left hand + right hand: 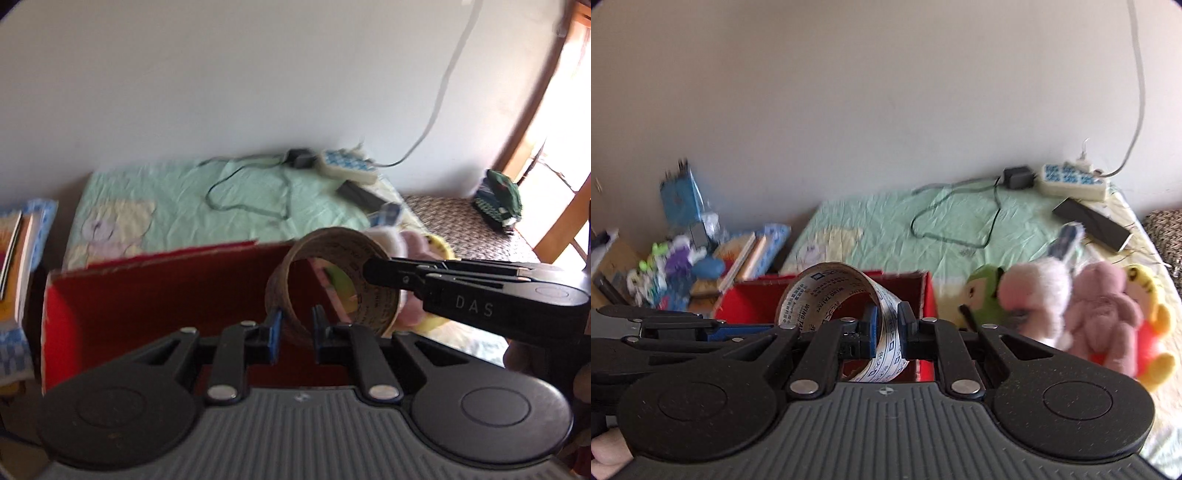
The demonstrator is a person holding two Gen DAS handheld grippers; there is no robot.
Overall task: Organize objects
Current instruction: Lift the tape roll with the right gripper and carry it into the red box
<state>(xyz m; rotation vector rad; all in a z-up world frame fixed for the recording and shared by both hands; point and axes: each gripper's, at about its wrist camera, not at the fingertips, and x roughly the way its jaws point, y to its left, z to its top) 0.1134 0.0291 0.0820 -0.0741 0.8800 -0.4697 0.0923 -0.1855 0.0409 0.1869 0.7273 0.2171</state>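
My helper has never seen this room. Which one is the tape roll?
Find the red box at the near edge of the green-sheeted bed. Above it, both tongs pinch a brown ring printed inside: the tape roll. Its neighbours are plush toys.

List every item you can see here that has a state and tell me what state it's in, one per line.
Tape roll: held up on edge over the red box, gripped by both tongs.
Left tongs: shut on the roll's wall.
Right tongs: shut on the roll's wall.
Red box: open, inside looks empty.
Power strip: lying on the bed, a plug inserted.
Plush toys: lying in a row beside the box.
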